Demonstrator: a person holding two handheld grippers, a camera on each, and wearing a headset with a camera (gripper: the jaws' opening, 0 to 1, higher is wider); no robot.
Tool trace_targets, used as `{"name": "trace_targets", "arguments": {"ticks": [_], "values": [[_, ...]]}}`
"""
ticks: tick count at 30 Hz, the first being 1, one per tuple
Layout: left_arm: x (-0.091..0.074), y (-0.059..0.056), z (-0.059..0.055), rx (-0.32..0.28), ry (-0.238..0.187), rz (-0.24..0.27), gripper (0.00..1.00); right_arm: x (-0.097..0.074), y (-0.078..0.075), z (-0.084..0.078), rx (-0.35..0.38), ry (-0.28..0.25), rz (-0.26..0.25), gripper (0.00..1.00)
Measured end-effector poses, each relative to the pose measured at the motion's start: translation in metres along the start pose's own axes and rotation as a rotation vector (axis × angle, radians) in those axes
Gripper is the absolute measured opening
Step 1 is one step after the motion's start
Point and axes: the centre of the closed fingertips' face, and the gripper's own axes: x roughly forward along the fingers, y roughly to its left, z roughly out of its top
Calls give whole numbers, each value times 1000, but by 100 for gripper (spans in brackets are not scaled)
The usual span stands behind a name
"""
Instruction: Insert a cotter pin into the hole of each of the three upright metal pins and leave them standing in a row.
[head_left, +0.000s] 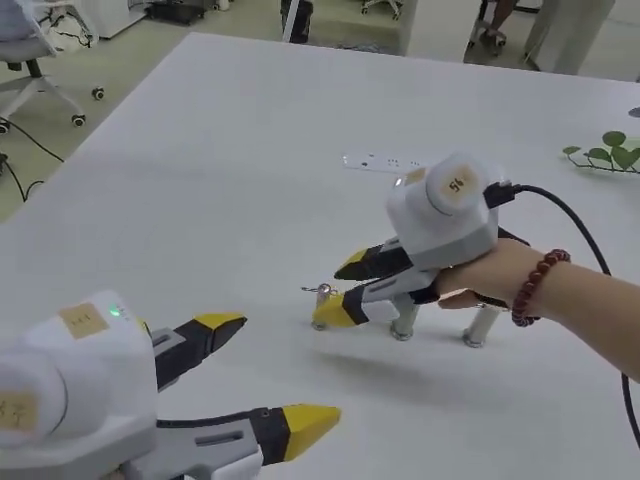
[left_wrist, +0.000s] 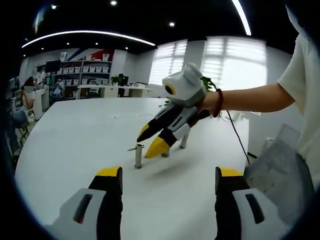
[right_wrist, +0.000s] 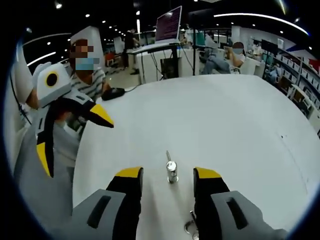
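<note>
Three upright metal pins stand in a row on the white table (head_left: 200, 180). The left pin (head_left: 323, 295) (left_wrist: 138, 157) (right_wrist: 172, 173) carries a cotter pin (head_left: 308, 289) (left_wrist: 132, 148) through its top hole. The middle pin (head_left: 403, 325) (left_wrist: 165, 152) and the right pin (head_left: 478, 328) (left_wrist: 183, 142) stand partly hidden behind my right gripper (head_left: 338, 290) (left_wrist: 152, 140) (right_wrist: 169, 174). That gripper is open, its tips just short of the left pin and to either side of it. My left gripper (head_left: 265, 375) (left_wrist: 169, 175) (right_wrist: 75, 115) hovers open and holds nothing, near the front edge.
A white power strip (head_left: 385, 162) lies further back on the table. Green leaves (head_left: 610, 152) lie at the right edge. A black cable (head_left: 575, 225) trails from the right gripper. Office chairs (head_left: 30, 60) stand off the table's left side.
</note>
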Motion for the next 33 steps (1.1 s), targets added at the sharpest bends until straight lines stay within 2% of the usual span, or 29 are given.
{"name": "trace_targets", "arguments": {"ticks": [6,12,21,27,33], "values": [[0,-3,4,2,7,-21,82,-15,5,0,17,-15,-15,46],[0,-2,7,15,12,-16,86,-33,9,-3,23,-41,-42,49],[-2,-6,8,38,24,-10,90,-68,11,-12,54,-73,-113,57],[-2,-8,6,47,50,-3,91,-88,18,-25,71,-82,-149,58],[-4,-8,7,52,52,7,93,-109,21,-39,111,-104,-188,59]]}}
